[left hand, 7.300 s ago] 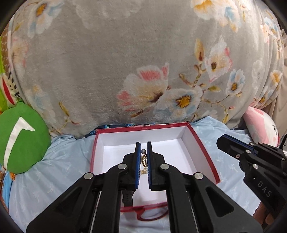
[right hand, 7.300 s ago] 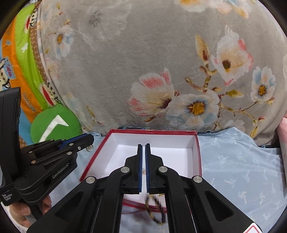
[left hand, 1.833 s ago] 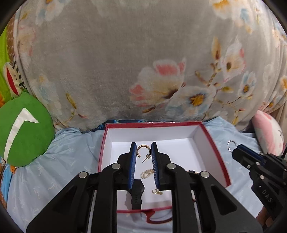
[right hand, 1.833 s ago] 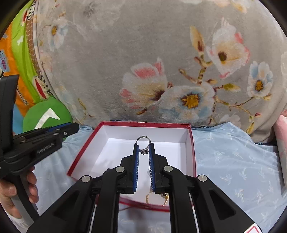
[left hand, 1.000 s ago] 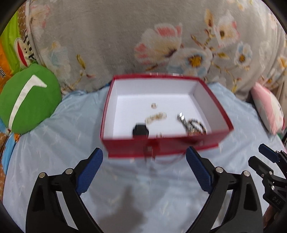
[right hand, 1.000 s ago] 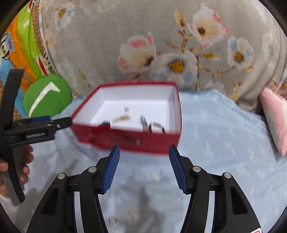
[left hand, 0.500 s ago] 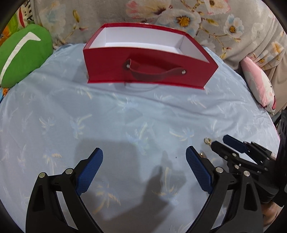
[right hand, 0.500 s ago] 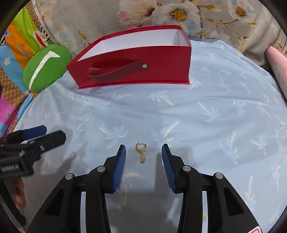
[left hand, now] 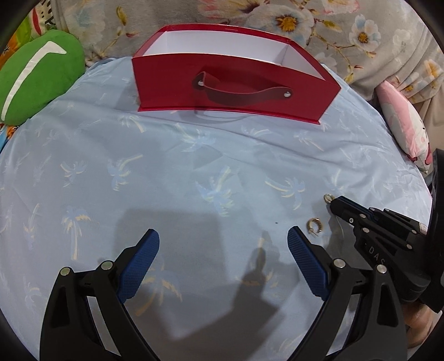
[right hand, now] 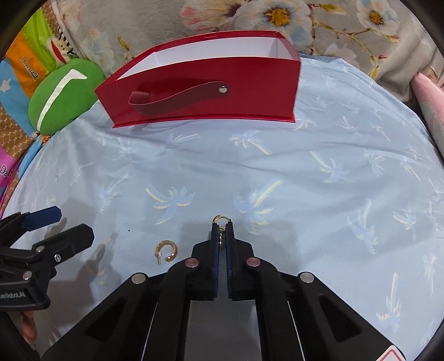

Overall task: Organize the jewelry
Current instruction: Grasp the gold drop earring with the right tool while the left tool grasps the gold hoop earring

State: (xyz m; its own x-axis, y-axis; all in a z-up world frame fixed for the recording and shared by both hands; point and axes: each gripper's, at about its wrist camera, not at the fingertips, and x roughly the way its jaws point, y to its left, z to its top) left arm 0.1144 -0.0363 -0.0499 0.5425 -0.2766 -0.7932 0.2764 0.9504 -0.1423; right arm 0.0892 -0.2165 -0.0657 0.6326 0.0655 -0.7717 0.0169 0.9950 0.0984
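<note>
1. Fingers of the right gripper point(right hand: 221, 232) pinch a small gold ring earring point(right hand: 221, 220) low over the bed sheet point(right hand: 319, 180); those of the left gripper point(left hand: 223, 244) are spread wide with nothing between them.
2. Just left of the right gripper, a gold hoop earring point(right hand: 166, 251) lies loose on the sheet, not yet collected.
3. Farther back stands the red box point(right hand: 205, 94), its contents hidden from here; judging by this, two pieces remain to go in.

home bedroom, work surface is a bed: light-blue palm-print sheet point(right hand: 319, 172), grey floral plush blanket point(left hand: 319, 25) behind, green cushion point(left hand: 36, 86), pink pillow point(left hand: 402, 122), cartoon-print bedding point(right hand: 25, 75) at left
</note>
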